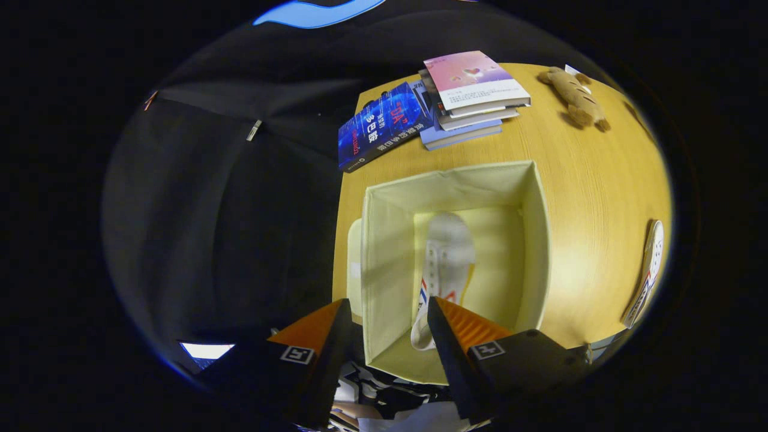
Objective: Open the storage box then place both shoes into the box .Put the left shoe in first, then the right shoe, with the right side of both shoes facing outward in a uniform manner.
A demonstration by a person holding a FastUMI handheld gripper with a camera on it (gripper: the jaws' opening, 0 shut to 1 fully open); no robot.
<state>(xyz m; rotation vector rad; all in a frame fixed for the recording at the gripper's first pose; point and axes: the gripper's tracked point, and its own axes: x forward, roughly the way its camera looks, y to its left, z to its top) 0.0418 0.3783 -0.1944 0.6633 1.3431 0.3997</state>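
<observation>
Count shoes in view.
2: one shoe inside the open box, just beyond the open jaws; the other on the table, right of the box.

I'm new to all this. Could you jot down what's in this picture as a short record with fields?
setting: wooden table in a booth
storage box: open, on the table
shoe in box: one white shoe lying on the box floor
second shoe: on the table, right of the box
hand-held gripper: fingers open, above the box's near edge, holding nothing
also there: stack of books, blue book, plush toy at the far end
</observation>
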